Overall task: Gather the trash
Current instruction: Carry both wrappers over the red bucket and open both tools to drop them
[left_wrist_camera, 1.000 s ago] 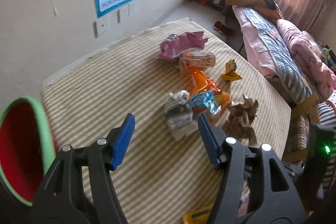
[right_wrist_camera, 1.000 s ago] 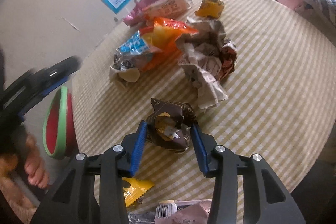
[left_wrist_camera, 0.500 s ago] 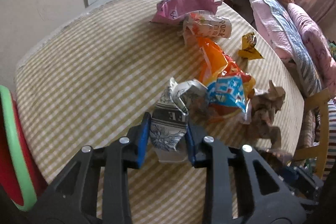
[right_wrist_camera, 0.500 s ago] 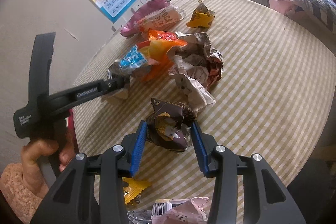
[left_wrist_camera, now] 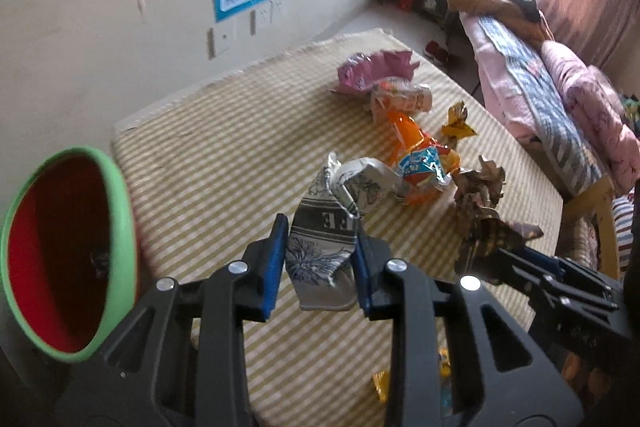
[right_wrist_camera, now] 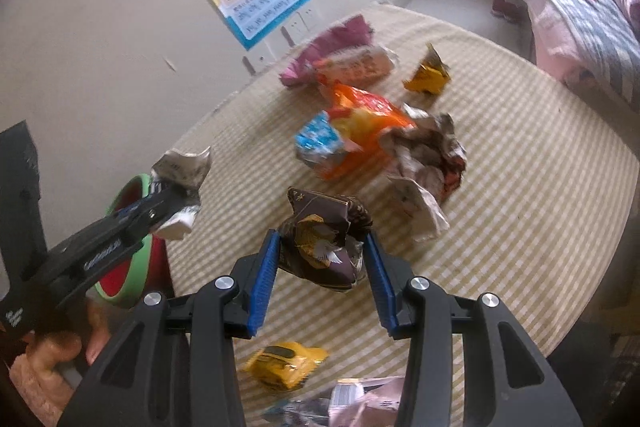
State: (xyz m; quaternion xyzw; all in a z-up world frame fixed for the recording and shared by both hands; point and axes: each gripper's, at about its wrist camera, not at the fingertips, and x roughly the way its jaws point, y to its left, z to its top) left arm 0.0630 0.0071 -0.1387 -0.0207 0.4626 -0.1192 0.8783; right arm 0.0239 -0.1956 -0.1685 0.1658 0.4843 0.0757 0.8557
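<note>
My left gripper (left_wrist_camera: 318, 261) is shut on a grey-and-white crumpled wrapper (left_wrist_camera: 324, 247) and holds it above the checked tablecloth (left_wrist_camera: 224, 155). It also shows in the right wrist view (right_wrist_camera: 180, 183), near the green-rimmed red bin (right_wrist_camera: 132, 279). My right gripper (right_wrist_camera: 320, 261) is shut on a dark brown wrapper (right_wrist_camera: 324, 239), lifted off the cloth. More trash lies on the table: an orange-and-blue packet (right_wrist_camera: 348, 123), crumpled brown paper (right_wrist_camera: 428, 155), a pink bag (right_wrist_camera: 328, 43), a small yellow wrapper (right_wrist_camera: 428, 75).
The bin (left_wrist_camera: 68, 251) stands off the table's left edge, its mouth tilted toward me. A yellow wrapper (right_wrist_camera: 284, 367) and a pink packet (right_wrist_camera: 360, 403) lie near the front edge. A bed (left_wrist_camera: 560, 99) is at the right, a postered wall behind.
My left gripper closed on the grey-and-white wrapper and lifted it back toward the bin. My right gripper stayed shut on the brown wrapper and rose a little.
</note>
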